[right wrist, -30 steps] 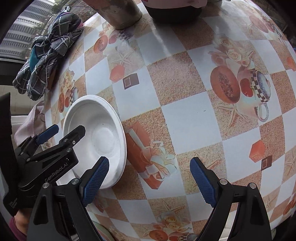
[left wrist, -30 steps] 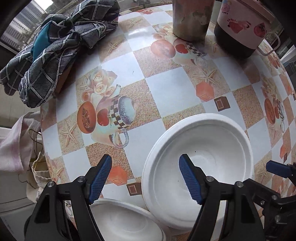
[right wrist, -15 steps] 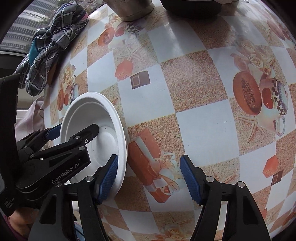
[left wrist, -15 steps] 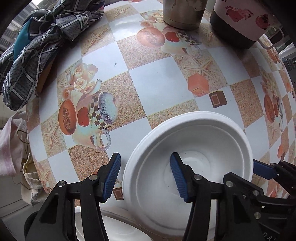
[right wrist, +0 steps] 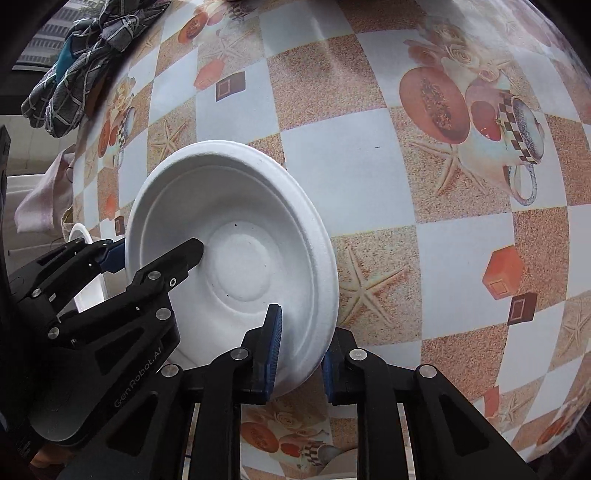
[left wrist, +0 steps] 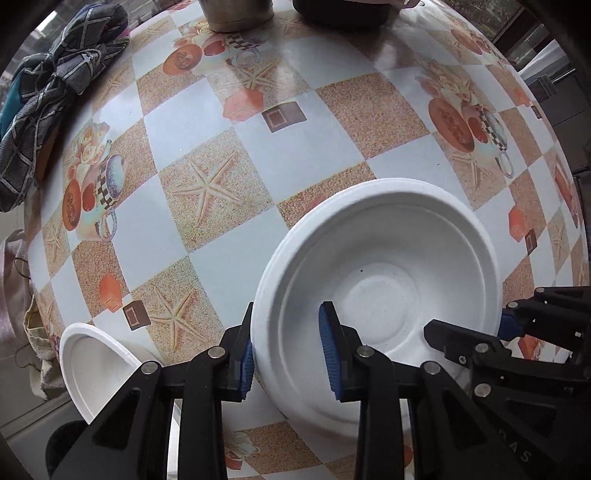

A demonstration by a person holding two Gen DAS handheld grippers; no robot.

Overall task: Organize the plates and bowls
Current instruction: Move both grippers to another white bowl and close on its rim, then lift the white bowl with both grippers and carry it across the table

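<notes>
Checked vinyl, sandy-orange and pale-blue squares printed with starfish, cups and fruit, covers the round surface (left wrist: 229, 155). A grey plaid cloth (left wrist: 55, 92) is bunched at its rim toward ten o'clock in the left wrist view, and a metal can (left wrist: 236, 14) stands at the far edge near twelve. The white bowl (left wrist: 380, 295) sits on the surface at about five o'clock in that view, and at about eight o'clock in the right wrist view.

Both claws straddle the bowl's rim on opposite sides. The left claw (left wrist: 290, 350) has one blue pad against the outer wall and the other inside the bowl, its jaws closing on the rim at the bowl's eight o'clock. The right claw (right wrist: 299, 350) is likewise closing, with the rim between its pads at the bowl's five o'clock as its own camera sees it.

A smaller white plate (left wrist: 92, 365) lies at the surface's near edge at seven o'clock in the left wrist view, just beside the left claw.
</notes>
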